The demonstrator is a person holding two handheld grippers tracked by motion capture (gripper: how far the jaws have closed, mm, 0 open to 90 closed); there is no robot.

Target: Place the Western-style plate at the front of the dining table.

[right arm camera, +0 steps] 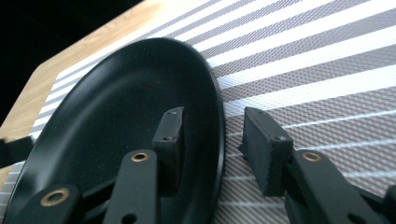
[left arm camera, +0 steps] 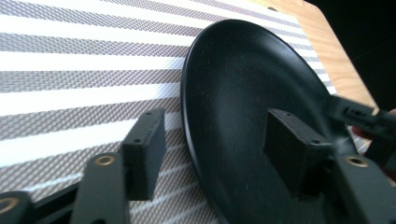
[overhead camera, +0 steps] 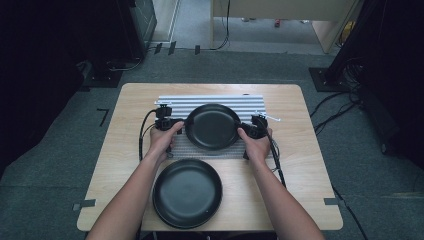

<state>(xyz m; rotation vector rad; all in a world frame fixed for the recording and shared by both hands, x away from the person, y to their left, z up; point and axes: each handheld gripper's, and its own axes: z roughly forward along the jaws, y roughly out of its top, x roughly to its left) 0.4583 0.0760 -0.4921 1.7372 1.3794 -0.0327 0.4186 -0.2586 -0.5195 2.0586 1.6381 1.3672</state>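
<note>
**Inspector:** Nearest the high camera, both forearms come in from the bottom edge and angle inward, passing either side of the near black plate [overhead camera: 187, 193], which lies flat on the bare wood of the table [overhead camera: 300, 165] and is untouched.

**Clerk:** And the larger items beyond it?

**Inspector:** Striped placemat [overhead camera: 212, 102] at the table's middle, with the far black plate [overhead camera: 212, 126] lying on it. Each hand is level with that plate, the left at its left rim, the right at its right rim, wrists low and grippers pointing inward at each other.

**Clerk:** State of the left gripper?

**Inspector:** Left gripper [left arm camera: 212, 149] stands spread. Its jaws straddle the rim, one above the plate's inner surface, the other over the mat outside. A clear gap shows between the outer pad and the rim; nothing is pinched.

**Clerk:** The right gripper?

**Inspector:** Right gripper [right arm camera: 212, 140] is likewise parted, though less widely. One jaw sits inside the dish, the other over the mat, with the rim between them and daylight on the outer side. No pinch seen.
</note>
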